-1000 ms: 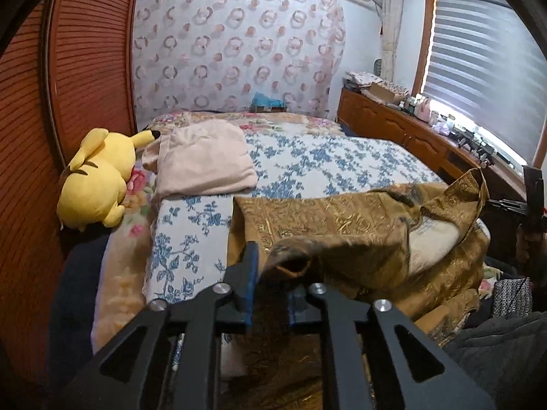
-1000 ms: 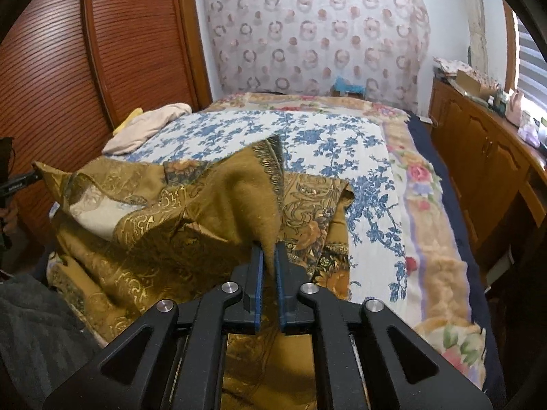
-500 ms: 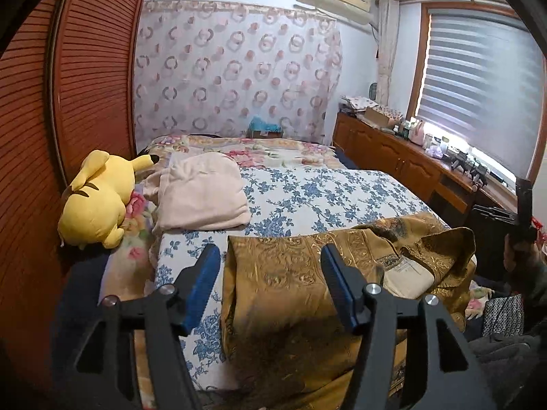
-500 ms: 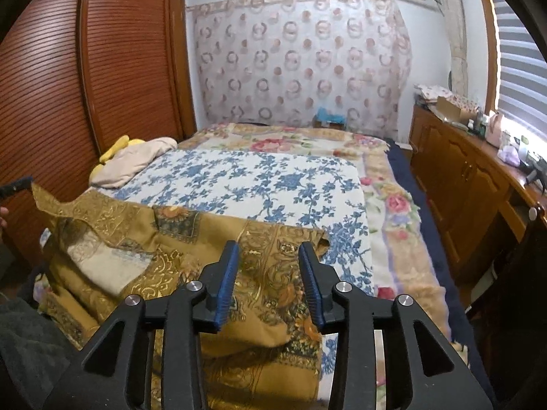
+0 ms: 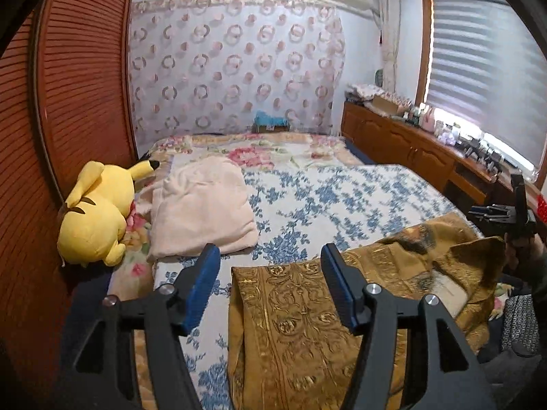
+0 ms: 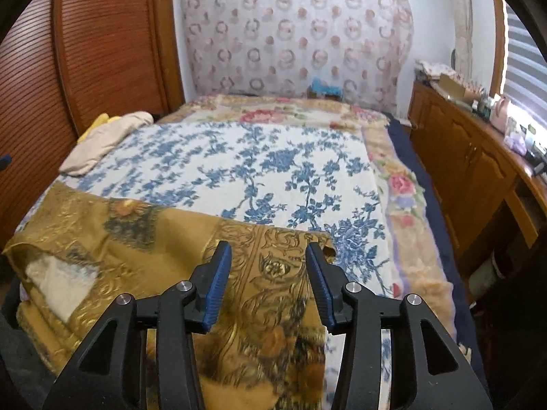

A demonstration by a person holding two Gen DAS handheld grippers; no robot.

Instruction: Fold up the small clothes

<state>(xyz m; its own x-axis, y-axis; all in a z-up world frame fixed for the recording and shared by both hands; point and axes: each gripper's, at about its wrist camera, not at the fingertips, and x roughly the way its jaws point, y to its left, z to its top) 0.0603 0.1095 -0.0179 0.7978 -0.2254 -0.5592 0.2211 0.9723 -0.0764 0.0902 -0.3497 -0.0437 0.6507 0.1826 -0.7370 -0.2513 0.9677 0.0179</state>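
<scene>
A gold patterned garment (image 5: 307, 314) lies folded over at the near end of the bed; it also shows in the right wrist view (image 6: 164, 256). My left gripper (image 5: 268, 290) is open and empty above the garment's left edge. My right gripper (image 6: 268, 283) is open and empty above its right corner. The right gripper also shows at the far right of the left wrist view (image 5: 506, 215).
The bed has a blue-flowered cover (image 5: 342, 198). A folded pink cloth (image 5: 201, 212) and a yellow plush toy (image 5: 95, 215) lie at its left side. A wooden wardrobe (image 5: 68, 102) stands left, a wooden dresser (image 5: 427, 160) right.
Both grippers were shut on the gold garment a second ago. They have opened, let it drop onto the bed, and lifted back from it.
</scene>
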